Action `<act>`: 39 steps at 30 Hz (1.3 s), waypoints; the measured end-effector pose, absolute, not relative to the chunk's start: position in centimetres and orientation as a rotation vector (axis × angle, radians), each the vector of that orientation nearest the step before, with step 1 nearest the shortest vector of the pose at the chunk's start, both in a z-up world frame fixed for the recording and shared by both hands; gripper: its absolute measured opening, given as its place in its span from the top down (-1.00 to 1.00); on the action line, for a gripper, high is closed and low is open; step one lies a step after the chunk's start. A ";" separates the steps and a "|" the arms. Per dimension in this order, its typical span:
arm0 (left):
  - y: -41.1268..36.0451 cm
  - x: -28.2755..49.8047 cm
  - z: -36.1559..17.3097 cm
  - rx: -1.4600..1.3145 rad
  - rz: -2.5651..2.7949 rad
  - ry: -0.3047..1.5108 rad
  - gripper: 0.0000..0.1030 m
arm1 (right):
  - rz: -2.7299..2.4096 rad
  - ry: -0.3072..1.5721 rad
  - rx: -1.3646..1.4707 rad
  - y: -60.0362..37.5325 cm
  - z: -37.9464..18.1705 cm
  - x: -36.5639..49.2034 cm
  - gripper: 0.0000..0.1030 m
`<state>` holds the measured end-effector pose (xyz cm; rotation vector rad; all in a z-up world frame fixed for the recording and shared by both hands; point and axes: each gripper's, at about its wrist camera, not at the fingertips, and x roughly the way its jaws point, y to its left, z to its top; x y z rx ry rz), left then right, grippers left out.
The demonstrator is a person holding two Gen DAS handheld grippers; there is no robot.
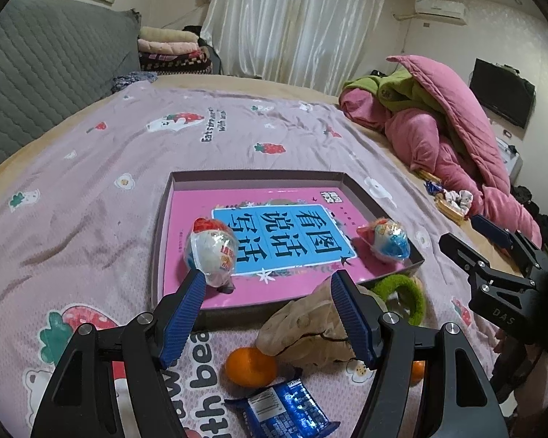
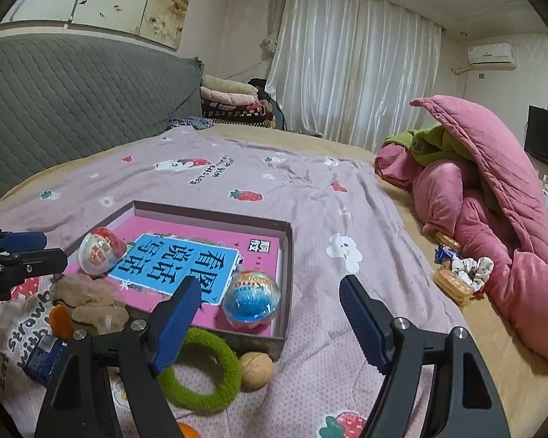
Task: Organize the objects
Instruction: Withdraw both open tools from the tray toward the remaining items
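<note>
Spread wide at centre: shallow box (image 2: 285,255) on the bedspread (image 1: 91,197), pink book (image 1: 186,226) flat inside; two capsule eggs aboard, red one (image 1: 210,252) at 9 o'clock, blue one (image 1: 389,242) at 3; waited loose at 6 o'clock: beige plush (image 1: 307,325), green ring (image 2: 201,368), orange (image 1: 251,366), walnut (image 2: 256,369), blue wrapper (image 1: 285,412). Hovered over these, left gripper (image 1: 270,314) released, clutching nothing; right gripper (image 2: 270,321) likewise agape. Best dropped squarely over the plush's bulk, probably, pads clear of the orange; then lifted over the box wall.

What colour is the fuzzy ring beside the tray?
Green, clearest in the right wrist view.
</note>
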<state>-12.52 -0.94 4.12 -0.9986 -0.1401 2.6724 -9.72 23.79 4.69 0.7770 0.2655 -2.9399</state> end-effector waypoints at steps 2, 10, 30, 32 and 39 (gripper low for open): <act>-1.0 -12.5 3.9 -1.007 2.667 -0.133 -0.41 | -2.937 0.271 0.785 23.8 4.5 -9.6 -0.51; -0.8 -12.1 3.6 -1.021 2.648 -0.103 -0.41 | -2.918 0.289 0.804 23.6 4.0 -8.5 -0.51; 1.1 -10.5 2.6 -1.023 2.582 0.000 -0.41 | -2.896 0.301 0.835 23.5 3.1 -6.7 -0.51; 1.3 -10.4 2.5 -1.026 2.577 0.015 -0.41 | -2.893 0.312 0.834 23.5 3.0 -6.5 -0.51; 1.4 -10.2 1.8 -1.043 2.572 0.053 -0.41 | -2.874 0.309 0.853 23.5 2.5 -5.9 -0.51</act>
